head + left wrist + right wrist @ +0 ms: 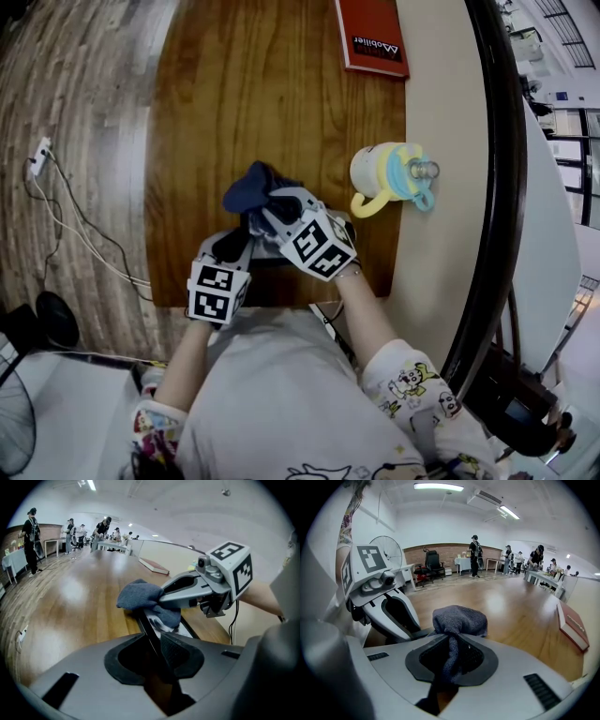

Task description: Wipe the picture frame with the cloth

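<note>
A: Step in hand?

B: Wiping, as I judge it. The right claw (450, 649) is clamped on a bunched fold of the dark blue cloth (458, 619), which bulges out past the tips. The left claw (154, 645) is closed on the thin dark edge of the picture frame (149, 629) and steadies it. The cloth lies on the far part of the frame's face.

A: Frame location?

B: At the near edge of the table (281, 112), directly in front of the person and under both claws. I cannot tell whether its lower edge rests on the wood.

A: Next move calls for?

B: Probably a stroke of the cloth across the glass while the left grip stays firm. Pressure should be light, since the frame is pinched by one thin edge and could twist. The bare strip of glass just beside the left claw's pad looks unwiped, though that is a guess.

A: Edges and room?

B: The near table edge sits right below the claws, so there is no slack toward the person. The table's left edge is near the left claw. Open wood runs ahead up to the red book (372, 36), which is well apart. The yellow mug (380, 173) stands near on the right, apart from the right claw, so a wide sweep to the right could knock it.
</note>
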Demonstrator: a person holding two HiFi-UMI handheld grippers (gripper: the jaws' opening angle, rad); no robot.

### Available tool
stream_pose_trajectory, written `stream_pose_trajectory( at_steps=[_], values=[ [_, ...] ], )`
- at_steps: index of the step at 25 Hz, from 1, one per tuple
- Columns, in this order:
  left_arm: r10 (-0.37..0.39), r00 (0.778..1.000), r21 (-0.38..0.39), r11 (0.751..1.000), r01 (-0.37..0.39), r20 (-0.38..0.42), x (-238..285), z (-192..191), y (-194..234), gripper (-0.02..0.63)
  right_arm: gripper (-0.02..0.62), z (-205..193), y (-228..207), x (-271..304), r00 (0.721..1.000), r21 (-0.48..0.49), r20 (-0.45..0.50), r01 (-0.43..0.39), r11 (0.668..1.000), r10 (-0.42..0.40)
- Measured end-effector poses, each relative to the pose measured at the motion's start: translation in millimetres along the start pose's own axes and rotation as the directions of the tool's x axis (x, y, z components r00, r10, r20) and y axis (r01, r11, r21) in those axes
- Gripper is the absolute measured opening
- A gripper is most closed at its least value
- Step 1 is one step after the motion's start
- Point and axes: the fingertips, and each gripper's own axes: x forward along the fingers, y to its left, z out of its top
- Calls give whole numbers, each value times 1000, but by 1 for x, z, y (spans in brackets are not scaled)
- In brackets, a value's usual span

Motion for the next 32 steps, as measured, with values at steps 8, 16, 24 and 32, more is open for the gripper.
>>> stream_pose_trajectory(
  at_steps=[8, 16, 24, 32],
  values=[
    [4, 1000, 1, 1000, -4, 9, 0, 2, -1, 98, 43, -19, -11, -18, 997, 89, -3, 73, 993, -73],
    [4, 1000, 1, 1000, -4, 3, 0, 1, -1, 98, 43, -43, -20, -41, 983, 215, -30, 183, 959, -180],
    [10, 1000, 6, 1000, -10, 2, 0, 1, -1, 98, 44, -65, -21, -54, 973, 289, -50, 230, 929, -225],
    [12, 1000, 8, 1000, -12, 9, 1, 2, -1, 98, 44, -60, -16, -69, 968, 299, -19, 245, 922, -251]
  ],
)
